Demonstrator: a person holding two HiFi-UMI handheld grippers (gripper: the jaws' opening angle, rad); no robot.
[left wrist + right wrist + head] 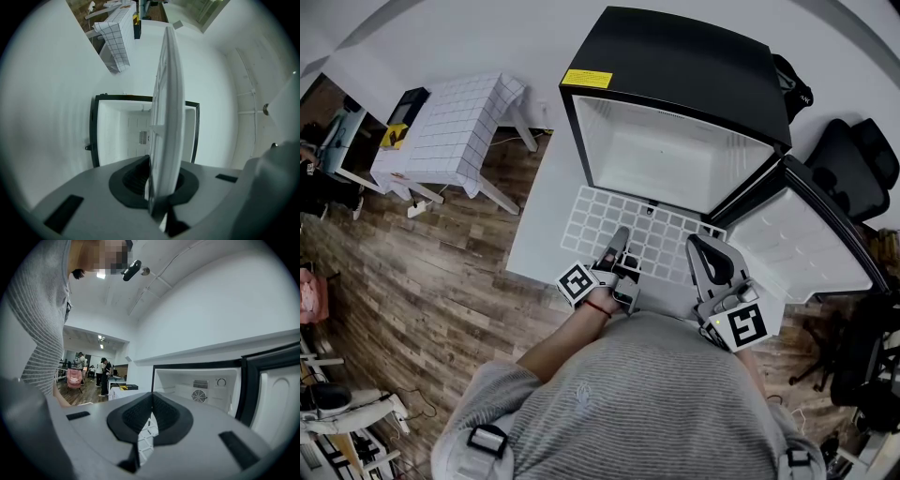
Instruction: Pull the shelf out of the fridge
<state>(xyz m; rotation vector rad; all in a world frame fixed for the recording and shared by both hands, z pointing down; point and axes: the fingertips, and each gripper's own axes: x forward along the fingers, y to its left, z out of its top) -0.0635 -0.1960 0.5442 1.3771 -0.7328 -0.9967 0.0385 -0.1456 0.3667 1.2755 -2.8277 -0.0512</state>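
The white grid shelf (619,220) lies outside the black fridge (675,84), flat in front of its open, empty cavity. My left gripper (619,246) is shut on the shelf's near edge. In the left gripper view the shelf (168,93) runs edge-on out from between the jaws toward the fridge (122,131). My right gripper (698,246) hovers over the shelf's near right corner, shut, with nothing between its pads. In the right gripper view a bit of the shelf's grid (146,439) shows below the closed fingers, with the fridge's inside (197,380) beyond.
The fridge stands on a white table (534,225); its door (806,234) hangs open to the right. A small table with a checked cloth (455,127) stands at the left on the wooden floor. Black chairs (853,159) are at the right. Several people (103,373) stand far off.
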